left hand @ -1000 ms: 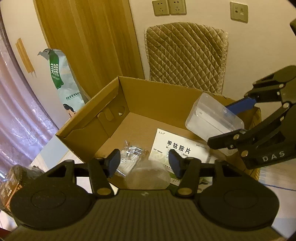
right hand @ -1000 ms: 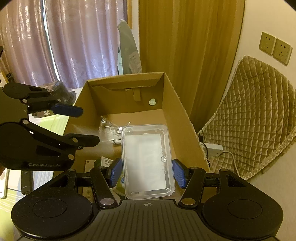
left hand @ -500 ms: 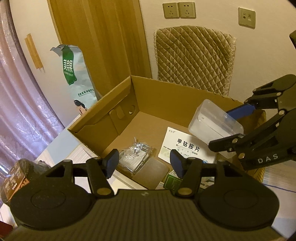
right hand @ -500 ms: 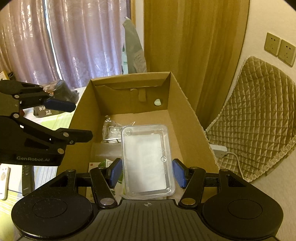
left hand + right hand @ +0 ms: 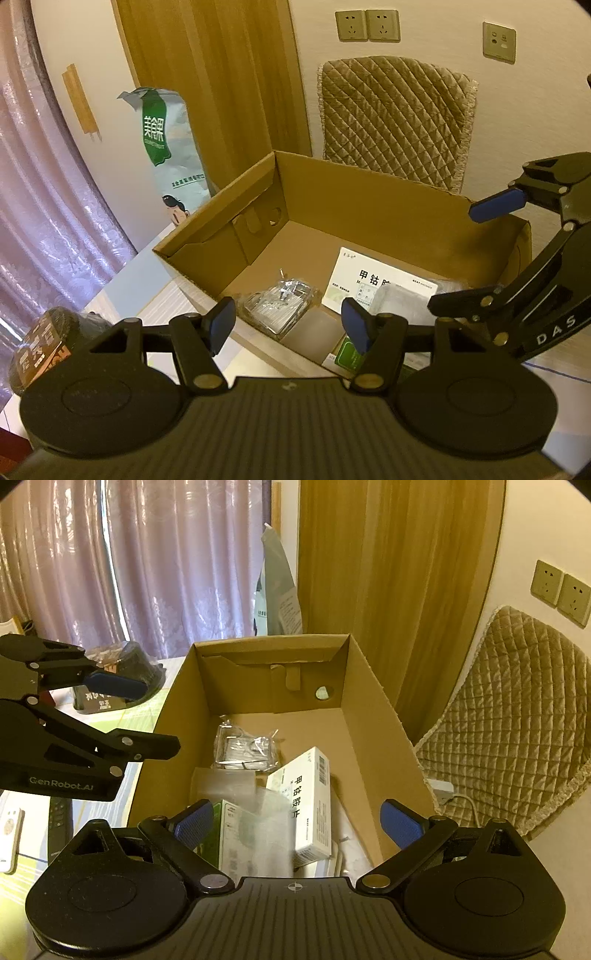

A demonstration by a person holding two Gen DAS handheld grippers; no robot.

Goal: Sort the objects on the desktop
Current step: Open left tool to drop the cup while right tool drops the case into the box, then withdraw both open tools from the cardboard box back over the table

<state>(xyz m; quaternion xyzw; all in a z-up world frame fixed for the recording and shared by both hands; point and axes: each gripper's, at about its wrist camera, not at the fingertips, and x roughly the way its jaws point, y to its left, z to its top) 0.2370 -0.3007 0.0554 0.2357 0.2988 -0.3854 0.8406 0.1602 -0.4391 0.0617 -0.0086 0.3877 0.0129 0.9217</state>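
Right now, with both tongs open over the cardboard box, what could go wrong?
1. The clear plastic container lies blurred and tilted on the white medicine box; it may slide or tip.
2. The cardboard box is crowded near the right tongs, so a further item could land on the clear bag of clips.
3. The left tongs hang close to the box's front wall and could bump it.

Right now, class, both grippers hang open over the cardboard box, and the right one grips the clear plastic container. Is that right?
Not quite. The right gripper is open and holds nothing; the clear container lies blurred inside the cardboard box, as the right wrist view shows. The left gripper is open too.
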